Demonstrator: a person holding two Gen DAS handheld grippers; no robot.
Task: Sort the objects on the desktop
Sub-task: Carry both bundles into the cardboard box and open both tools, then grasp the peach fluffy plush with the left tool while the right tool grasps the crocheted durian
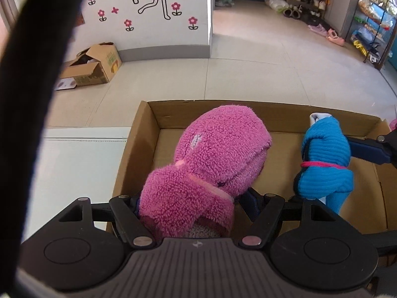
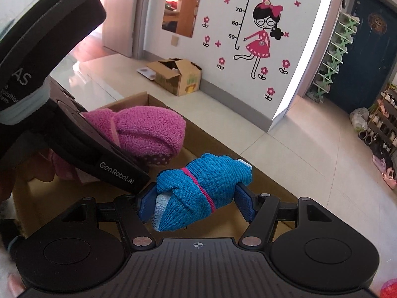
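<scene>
the left gripper (image 1: 196, 198) pinches a rolled bundle of fuzzy pink socks (image 1: 211, 164) across its lower end, the pads sunk into the pile so that only a little blue pad shows on either side, and the bundle hangs over the open cardboard box (image 1: 273, 114) that sits on the pale table (image 1: 74, 168). the right gripper (image 2: 196, 202) is clamped on a rolled blue knit sock bundle (image 2: 206, 191) with a pink stripe around its middle, its pads pressing on either side of the roll, also above the inside of the box and just beside the pink one. whether either bundle touches the box floor cannot be told. both things look light, soft and compressible; they should not slip easily, since the knit and fleece give the pads plenty of friction, and nothing here is fragile. the likely trouble is that a roll may loosen or unfold if held by a loose outer layer. the best hold seems to be across the thick middle of each roll, where the folded layers are tightest, as the blue one is held now; the pink one is taken nearer its end and may droop.
</scene>
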